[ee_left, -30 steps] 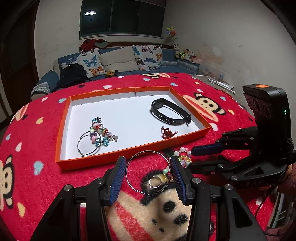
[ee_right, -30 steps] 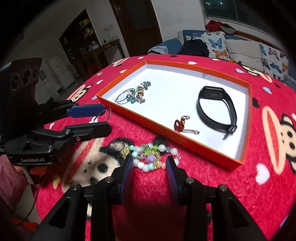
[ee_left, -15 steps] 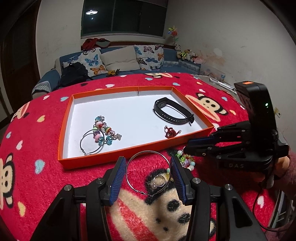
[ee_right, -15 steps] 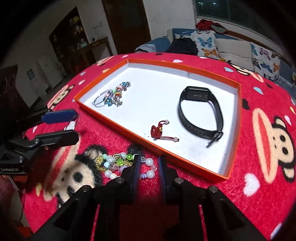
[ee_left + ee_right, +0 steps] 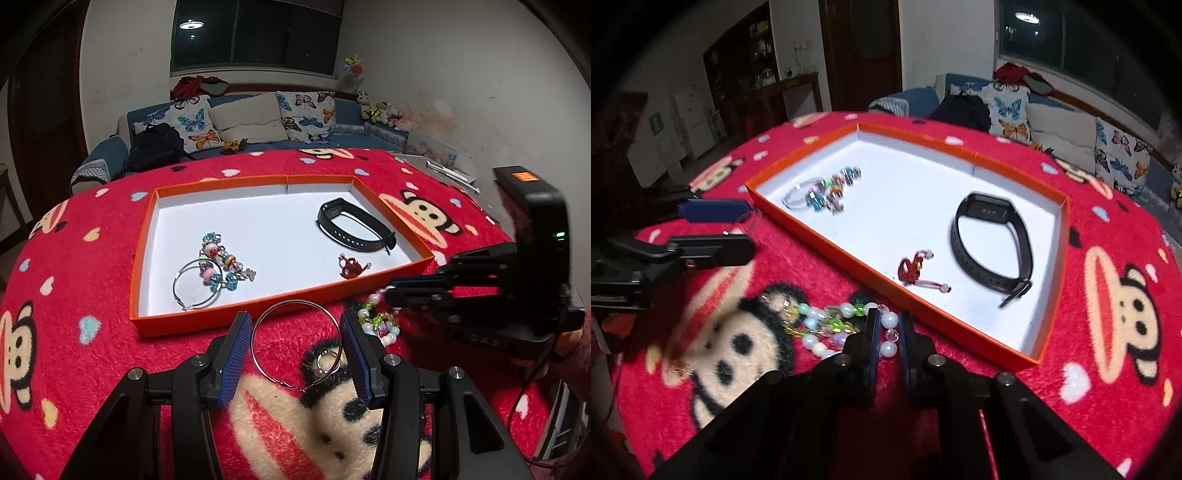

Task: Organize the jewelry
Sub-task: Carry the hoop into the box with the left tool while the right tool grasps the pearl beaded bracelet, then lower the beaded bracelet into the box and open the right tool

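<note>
My left gripper (image 5: 293, 328) is shut on a large silver hoop (image 5: 295, 304) just above the red cloth, in front of the orange tray (image 5: 258, 312); its pads press the hoop's two sides. A small ring (image 5: 327, 360) lies under the hoop. To the right, my right gripper (image 5: 391, 291) is shut on the pastel bead bracelet (image 5: 376, 321). In the right wrist view its jaws (image 5: 886, 317) pinch white beads at the bracelet's (image 5: 827, 325) right end. The left gripper (image 5: 738, 230) shows at the left edge there.
The tray (image 5: 849, 254) holds a black fitness band (image 5: 351, 229), a red knotted charm (image 5: 351, 267), a colourful charm bracelet (image 5: 221, 262) and a second silver hoop (image 5: 195, 286). A monkey-print red cloth covers the table. A sofa with cushions stands behind.
The right gripper's jaws came together onto the bead bracelet's end and shifted slightly toward the tray's near edge. The left gripper kept its hold on the hoop.
</note>
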`<action>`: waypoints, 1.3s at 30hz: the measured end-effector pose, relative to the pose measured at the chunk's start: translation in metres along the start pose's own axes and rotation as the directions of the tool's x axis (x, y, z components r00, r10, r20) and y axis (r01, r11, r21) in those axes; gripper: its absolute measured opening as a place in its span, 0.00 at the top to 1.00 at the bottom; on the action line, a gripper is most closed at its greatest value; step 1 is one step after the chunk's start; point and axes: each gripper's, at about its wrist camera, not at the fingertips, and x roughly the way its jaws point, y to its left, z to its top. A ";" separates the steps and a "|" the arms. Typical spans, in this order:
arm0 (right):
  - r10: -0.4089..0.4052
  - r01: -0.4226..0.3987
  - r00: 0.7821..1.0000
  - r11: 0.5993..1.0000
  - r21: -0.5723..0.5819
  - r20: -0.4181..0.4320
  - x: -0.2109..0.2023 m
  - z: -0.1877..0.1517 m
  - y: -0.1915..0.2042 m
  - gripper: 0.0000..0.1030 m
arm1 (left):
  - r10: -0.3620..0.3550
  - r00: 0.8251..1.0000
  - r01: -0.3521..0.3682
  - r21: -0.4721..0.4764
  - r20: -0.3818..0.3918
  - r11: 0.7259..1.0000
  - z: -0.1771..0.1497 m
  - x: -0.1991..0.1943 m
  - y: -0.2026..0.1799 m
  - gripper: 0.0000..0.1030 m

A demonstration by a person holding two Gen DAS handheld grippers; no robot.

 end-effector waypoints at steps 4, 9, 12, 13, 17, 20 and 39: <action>-0.004 0.004 0.999 1.000 -0.010 0.051 -0.021 0.009 0.003 0.89 | 0.009 1.000 -0.009 -0.007 0.025 1.000 0.007 -0.008 0.001 0.49; -0.002 0.003 0.994 1.000 -0.017 0.109 -0.044 0.024 0.005 0.89 | 0.016 0.998 -0.016 -0.005 0.057 1.000 0.019 -0.020 0.001 0.49; -0.002 0.005 0.990 1.000 -0.017 0.138 -0.054 0.032 0.004 0.89 | 0.021 0.997 -0.022 0.009 0.072 1.000 0.028 -0.023 0.000 0.49; -0.005 0.007 0.989 1.000 -0.017 0.148 -0.058 0.035 0.003 0.89 | 0.022 0.997 -0.024 0.014 0.078 1.000 0.032 -0.024 -0.001 0.49; -0.002 0.003 0.985 1.000 -0.004 0.175 -0.067 0.046 -0.004 0.89 | 0.027 0.996 -0.029 0.022 0.084 0.999 0.043 -0.022 -0.001 0.49; -0.005 0.005 0.982 1.000 -0.002 0.191 -0.072 0.052 -0.008 0.89 | 0.029 0.996 -0.031 0.024 0.083 0.999 0.052 -0.017 0.000 0.49; 0.029 -0.041 0.973 0.998 0.046 0.227 -0.041 0.097 -0.037 0.89 | 0.015 0.998 -0.013 0.026 -0.057 1.000 0.064 0.075 0.008 0.49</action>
